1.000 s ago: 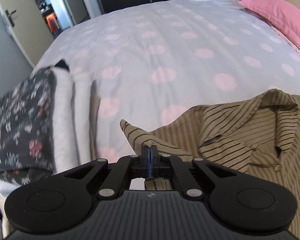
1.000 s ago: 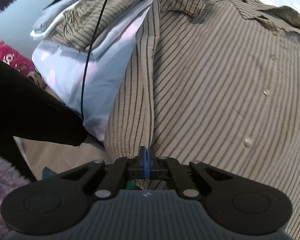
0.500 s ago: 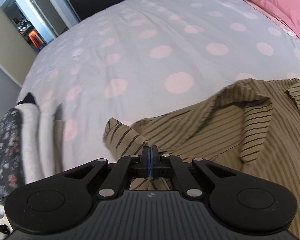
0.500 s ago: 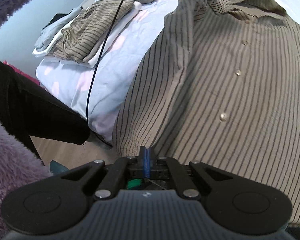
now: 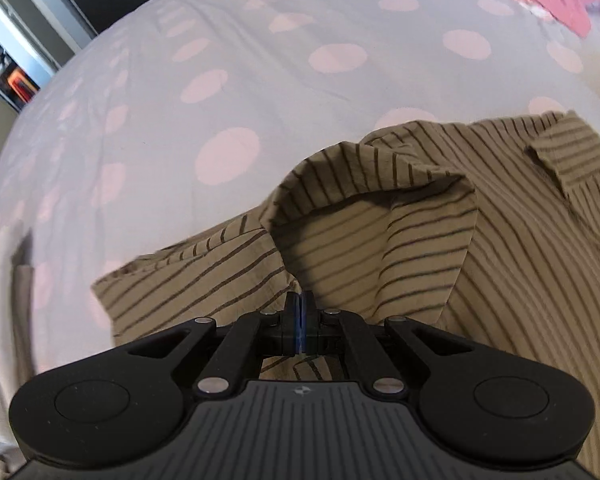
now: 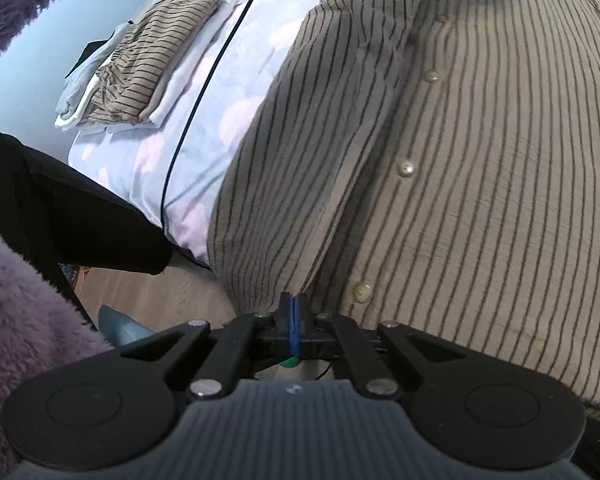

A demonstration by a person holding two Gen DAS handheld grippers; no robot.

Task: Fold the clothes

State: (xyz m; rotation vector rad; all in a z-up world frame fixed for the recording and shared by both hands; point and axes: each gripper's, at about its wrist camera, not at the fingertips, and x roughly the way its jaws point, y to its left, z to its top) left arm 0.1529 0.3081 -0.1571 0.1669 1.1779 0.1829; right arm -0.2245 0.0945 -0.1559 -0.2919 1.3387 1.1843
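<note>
Lilac cotton, dotted with pale pink circles, covers the wide bed (image 5: 228,92) that fills the upper left of the left wrist view. Across it, filling the right half of both views, lies an olive-brown, dark-striped button-front shirt (image 6: 480,184), spread front up, its button placket running from the lower centre of the right wrist view to the top edge. A stack of folded clothes (image 6: 148,68), one piece in the same stripe, sits at the upper left of that view near the bed's edge. The left gripper (image 5: 300,304) has its jaws pinched on the shirt's sleeve side, where cloth rises in a loose fold just above them. The right gripper (image 6: 293,308) has its jaws closed on the hem, at frame bottom. The shirt's long axis runs away from the right jaws; any inward fold looks set to turn on the left hand carrying its side rightward across the placket.
</note>
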